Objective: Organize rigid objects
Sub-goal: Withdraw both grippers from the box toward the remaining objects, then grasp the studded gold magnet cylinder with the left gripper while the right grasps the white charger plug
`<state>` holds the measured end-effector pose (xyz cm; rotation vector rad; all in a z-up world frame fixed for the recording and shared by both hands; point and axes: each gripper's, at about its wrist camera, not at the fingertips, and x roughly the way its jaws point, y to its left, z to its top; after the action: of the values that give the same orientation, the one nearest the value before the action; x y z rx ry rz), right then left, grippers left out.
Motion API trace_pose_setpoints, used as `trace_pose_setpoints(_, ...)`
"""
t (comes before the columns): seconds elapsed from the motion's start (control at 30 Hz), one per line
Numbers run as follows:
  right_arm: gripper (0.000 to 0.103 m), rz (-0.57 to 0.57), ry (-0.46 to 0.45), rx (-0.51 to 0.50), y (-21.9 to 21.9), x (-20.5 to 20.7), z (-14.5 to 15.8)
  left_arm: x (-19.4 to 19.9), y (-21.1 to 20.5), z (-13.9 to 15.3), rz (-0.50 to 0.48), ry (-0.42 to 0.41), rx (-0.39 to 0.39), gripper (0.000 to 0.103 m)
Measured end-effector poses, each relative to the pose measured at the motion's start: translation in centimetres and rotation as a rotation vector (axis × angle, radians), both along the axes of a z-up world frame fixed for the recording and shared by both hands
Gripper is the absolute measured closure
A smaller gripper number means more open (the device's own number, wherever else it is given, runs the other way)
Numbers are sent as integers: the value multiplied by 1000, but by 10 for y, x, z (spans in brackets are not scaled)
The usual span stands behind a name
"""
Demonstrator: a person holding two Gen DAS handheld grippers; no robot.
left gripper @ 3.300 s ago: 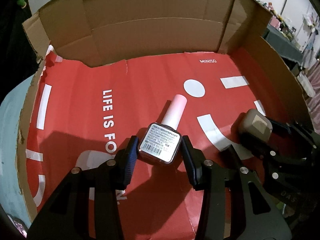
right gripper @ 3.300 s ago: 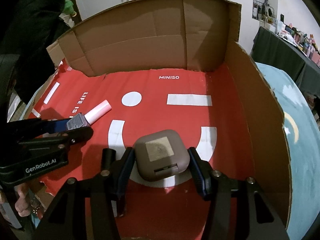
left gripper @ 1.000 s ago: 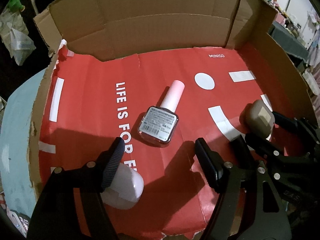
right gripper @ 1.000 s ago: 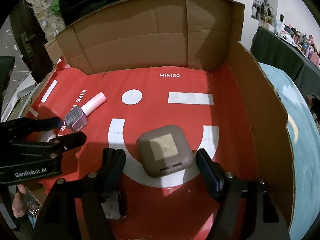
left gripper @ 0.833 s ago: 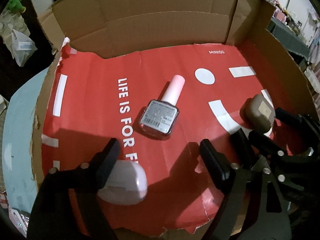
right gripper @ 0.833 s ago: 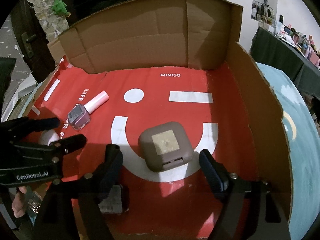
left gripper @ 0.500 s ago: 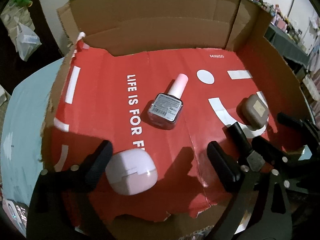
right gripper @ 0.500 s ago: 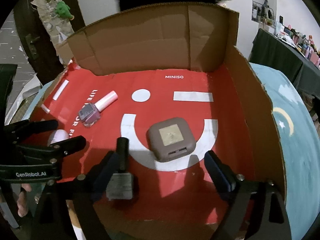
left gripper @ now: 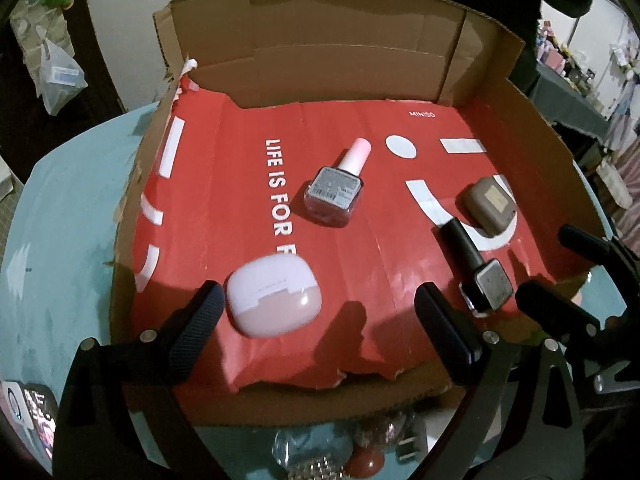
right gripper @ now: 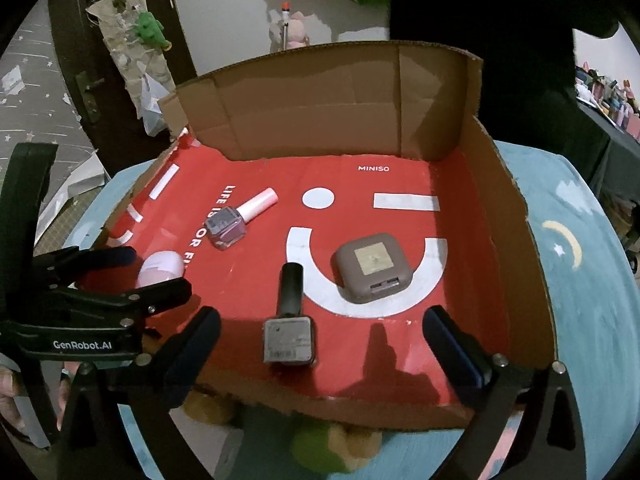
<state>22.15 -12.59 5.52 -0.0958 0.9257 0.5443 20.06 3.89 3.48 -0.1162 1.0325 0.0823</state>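
A cardboard box (left gripper: 320, 52) with a red liner holds a pink-capped polish bottle (left gripper: 336, 188), a brown square case (left gripper: 486, 204), a lilac case (left gripper: 274, 296) and a dark-capped bottle (left gripper: 476, 268), all lying loose. My left gripper (left gripper: 320, 320) is open over the box's front edge, and the lilac case lies just beside its left finger. My right gripper (right gripper: 324, 344) has its jaws opening wide. The dark-capped bottle (right gripper: 290, 320) lies between them in the view, clear of both pads. The brown case (right gripper: 372, 266) sits further in.
The box rests on a round light-blue table (right gripper: 580, 280). Small trinkets (left gripper: 360, 448) and a green-yellow toy (right gripper: 328, 448) lie on the table below the box's front edge. A phone (left gripper: 32, 416) lies at the near left. Tall cardboard walls close the back and right.
Both grippers opened off the pink-capped bottle and the brown case, then drew back and up. The lilac case and the dark-capped bottle came into view near the box's front.
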Motion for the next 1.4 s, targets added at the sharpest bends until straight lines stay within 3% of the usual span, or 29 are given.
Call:
trace_pose_setpoints(0.6,0,22,23,57,-8,-40,8,-51,-5,10,-6,-28,-23,6)
trace_pose_setpoints(1.4,0,35,-44,68,-16,-94,15,-104,-9,4,-6,-45,-45,6)
